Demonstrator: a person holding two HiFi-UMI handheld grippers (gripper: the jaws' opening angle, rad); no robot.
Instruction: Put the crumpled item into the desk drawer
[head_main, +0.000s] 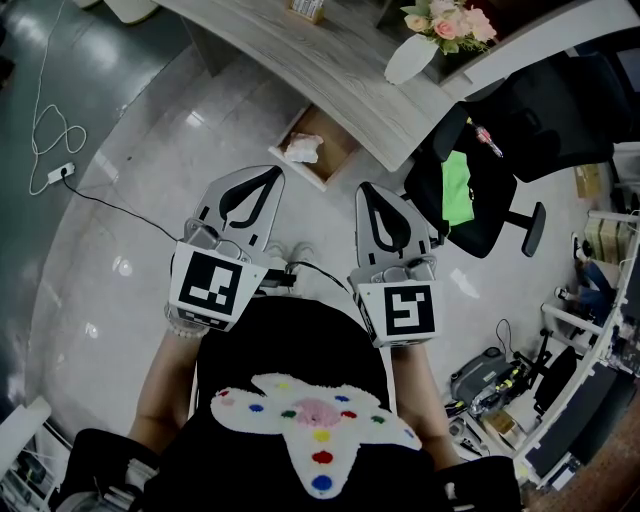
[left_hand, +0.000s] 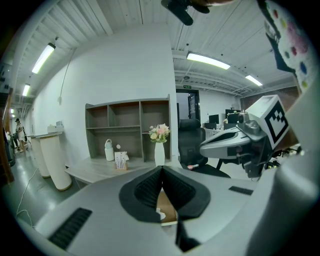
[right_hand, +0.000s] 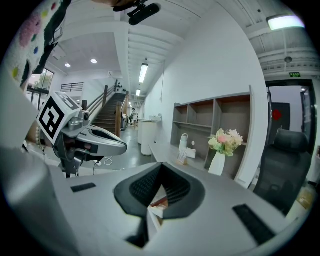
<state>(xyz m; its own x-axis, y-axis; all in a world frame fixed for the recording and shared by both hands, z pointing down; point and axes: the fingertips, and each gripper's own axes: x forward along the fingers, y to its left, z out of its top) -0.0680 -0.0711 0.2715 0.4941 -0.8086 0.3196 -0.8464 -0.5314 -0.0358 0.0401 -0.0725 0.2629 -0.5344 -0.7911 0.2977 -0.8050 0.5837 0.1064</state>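
A white crumpled item (head_main: 303, 149) lies inside the open wooden drawer (head_main: 338, 140) under the curved grey desk (head_main: 330, 60). Both grippers hang side by side above the floor, short of the drawer and apart from it. My left gripper (head_main: 263, 173) is shut and holds nothing; in its own view the jaw tips meet (left_hand: 161, 168), and the drawer (left_hand: 167, 207) with a white scrap (left_hand: 160, 215) shows in the gap behind them. My right gripper (head_main: 371, 187) is also shut and empty (right_hand: 161, 165), and part of the drawer (right_hand: 159, 202) shows below its tips.
A white vase of flowers (head_main: 410, 58) and a small box (head_main: 308, 8) stand on the desk. A black office chair (head_main: 490, 190) with a green item (head_main: 458, 188) sits right of the drawer. A power strip (head_main: 60, 172) with cables lies on the floor at left.
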